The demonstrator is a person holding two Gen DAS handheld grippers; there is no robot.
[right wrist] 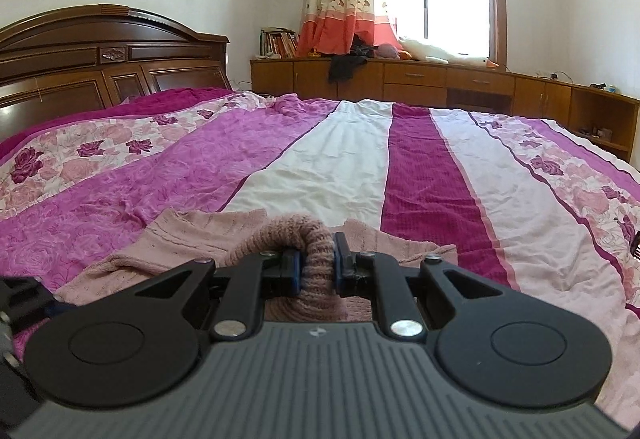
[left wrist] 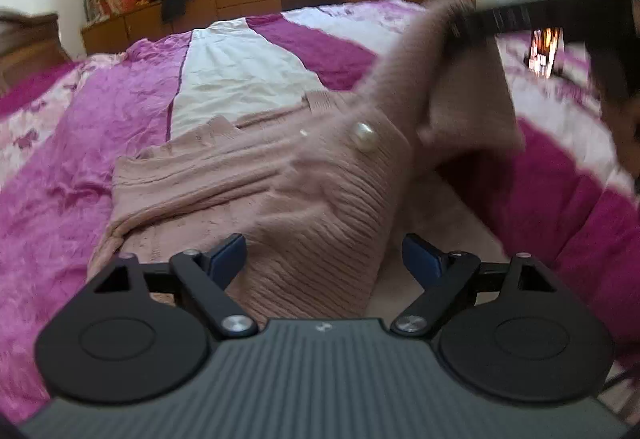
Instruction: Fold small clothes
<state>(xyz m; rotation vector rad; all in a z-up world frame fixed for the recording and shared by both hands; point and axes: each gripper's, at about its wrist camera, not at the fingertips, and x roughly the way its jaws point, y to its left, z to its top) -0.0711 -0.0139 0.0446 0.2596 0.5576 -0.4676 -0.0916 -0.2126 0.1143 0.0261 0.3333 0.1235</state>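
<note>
Knitwear, a dusty-pink ribbed cardigan [left wrist: 256,175] with a round pearl button [left wrist: 363,136], lies on the magenta, white and floral striped bedspread [right wrist: 344,167]. The right gripper [right wrist: 317,263] is clamped on a bunched fold of it, lifted off the bed. The left gripper [left wrist: 324,259] hovers spread wide over the hem, holding nothing.
</note>
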